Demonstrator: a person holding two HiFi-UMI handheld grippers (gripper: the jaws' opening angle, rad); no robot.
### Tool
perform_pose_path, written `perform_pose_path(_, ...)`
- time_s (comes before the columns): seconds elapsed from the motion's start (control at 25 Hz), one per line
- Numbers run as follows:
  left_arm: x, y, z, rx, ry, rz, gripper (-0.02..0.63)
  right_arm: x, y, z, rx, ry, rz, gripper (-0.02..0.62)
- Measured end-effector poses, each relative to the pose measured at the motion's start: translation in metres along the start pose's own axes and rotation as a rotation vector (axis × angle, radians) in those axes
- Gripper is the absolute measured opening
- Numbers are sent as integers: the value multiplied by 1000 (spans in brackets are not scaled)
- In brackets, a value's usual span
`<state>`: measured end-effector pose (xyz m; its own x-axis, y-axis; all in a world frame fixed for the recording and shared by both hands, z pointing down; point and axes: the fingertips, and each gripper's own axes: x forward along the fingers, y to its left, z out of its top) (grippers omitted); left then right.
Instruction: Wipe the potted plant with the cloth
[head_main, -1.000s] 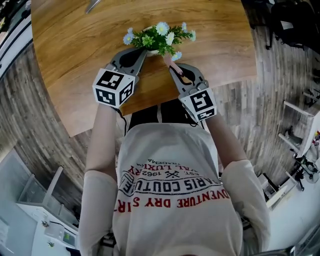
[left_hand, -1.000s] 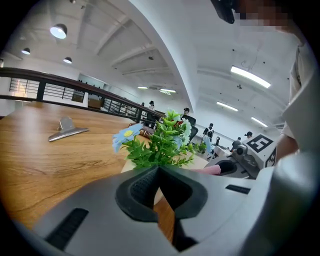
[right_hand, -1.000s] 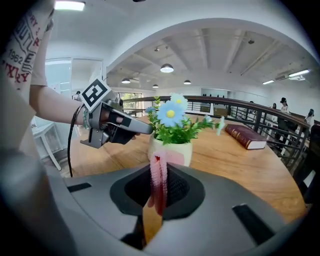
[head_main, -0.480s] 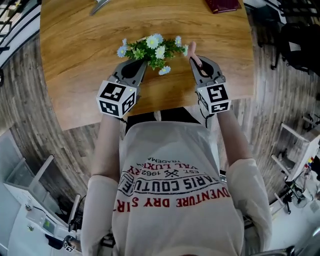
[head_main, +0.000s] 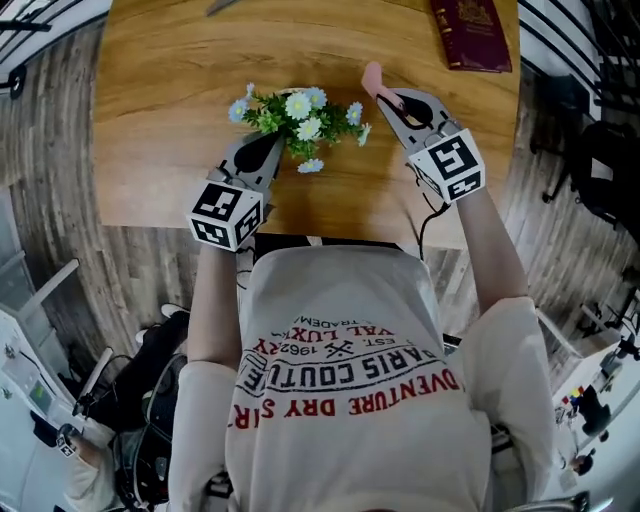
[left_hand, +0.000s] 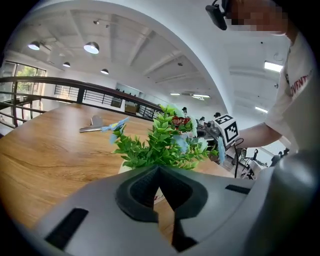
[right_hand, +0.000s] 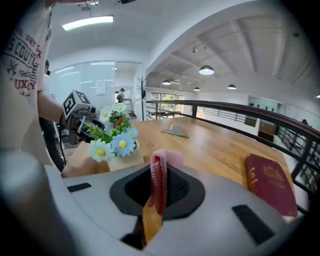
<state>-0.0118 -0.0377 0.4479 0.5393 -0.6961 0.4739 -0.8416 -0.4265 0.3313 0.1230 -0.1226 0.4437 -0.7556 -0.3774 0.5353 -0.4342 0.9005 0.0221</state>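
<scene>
A small potted plant (head_main: 298, 115) with green leaves and white and blue daisies stands on the wooden table (head_main: 165, 90). My left gripper (head_main: 268, 150) is shut, with its tips right at the pot under the leaves; in the left gripper view the closed tips (left_hand: 160, 169) sit just before the plant (left_hand: 165, 142). Whether they touch the pot I cannot tell. My right gripper (head_main: 385, 95) is shut on a pink cloth (head_main: 372, 75), held to the right of the plant and apart from it. In the right gripper view the cloth (right_hand: 161, 172) stands folded between the pads, with the plant (right_hand: 112, 137) to its left.
A dark red book (head_main: 472, 35) lies at the table's far right, also seen as the book (right_hand: 270, 182) in the right gripper view. A flat metal object (head_main: 222, 6) lies at the far edge. The table's near edge runs just before my body.
My right gripper has carried the pink cloth from the plant's near side out to its right and farther across the table. The left gripper has stayed at the pot.
</scene>
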Motion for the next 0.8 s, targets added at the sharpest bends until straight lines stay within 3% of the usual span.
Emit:
perform_pose_path(0.6,0,1,4,-36,-22,92,15,82,41,46,-324,38,627,44)
perform_pose_path(0.8,2,2,9,-31,-34,92,14,98,47,57,-397,70,758,44)
